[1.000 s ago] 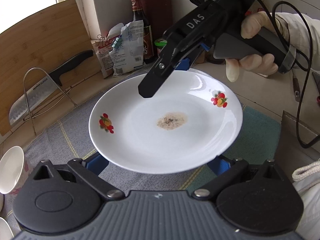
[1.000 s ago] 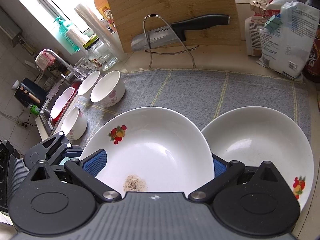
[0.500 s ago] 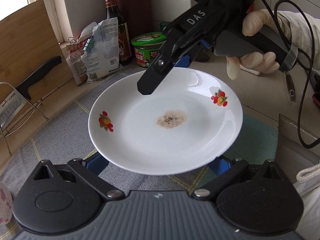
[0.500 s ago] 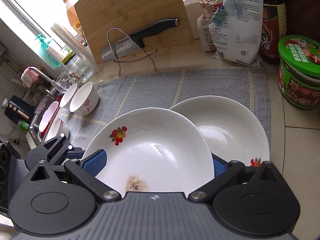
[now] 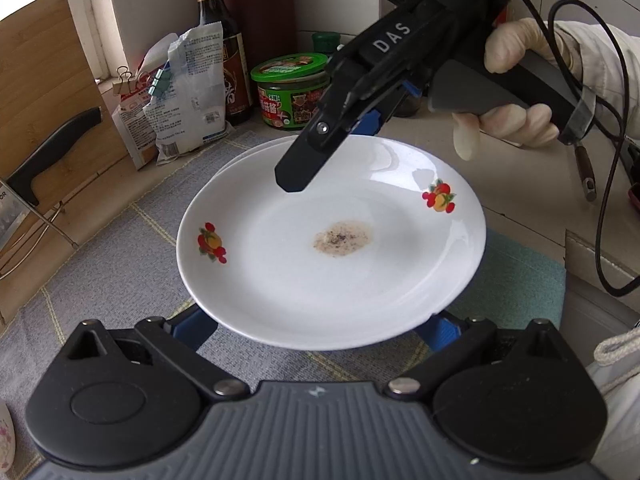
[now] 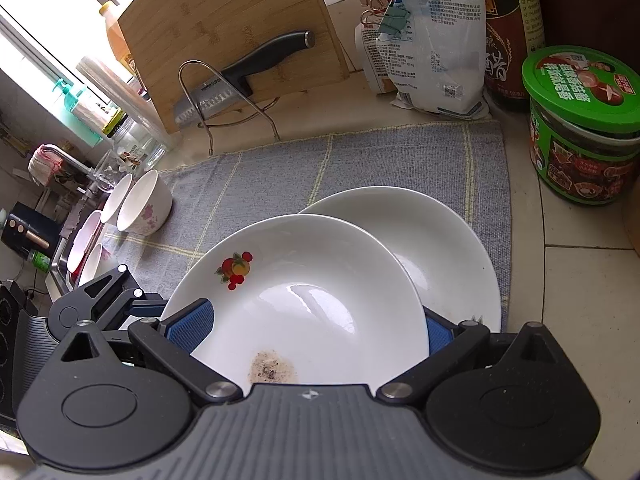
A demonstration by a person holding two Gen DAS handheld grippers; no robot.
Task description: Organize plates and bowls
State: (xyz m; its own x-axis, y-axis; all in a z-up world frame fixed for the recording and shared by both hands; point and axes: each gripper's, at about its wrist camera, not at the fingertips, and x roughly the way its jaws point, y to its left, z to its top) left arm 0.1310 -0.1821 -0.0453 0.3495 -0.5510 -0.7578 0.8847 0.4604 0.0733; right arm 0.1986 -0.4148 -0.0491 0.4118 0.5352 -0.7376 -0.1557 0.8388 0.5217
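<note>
- my left gripper (image 5: 320, 326) and right gripper (image 6: 316, 326) both clamp the white round plate with fruit prints and a brown speckled stain (image 5: 332, 240), each on an opposite edge, blue pads pressed to its rim.
- it hangs above the grey woven mat with yellow lines (image 6: 360, 164), overlapping a 2nd white plate (image 6: 440, 248) lying on that mat.
- white bowls with pink flowers (image 6: 146, 210) sit near the mat's far left edge.
- a green-lidded sauce jar (image 6: 584, 120) stands beside the mat.
</note>
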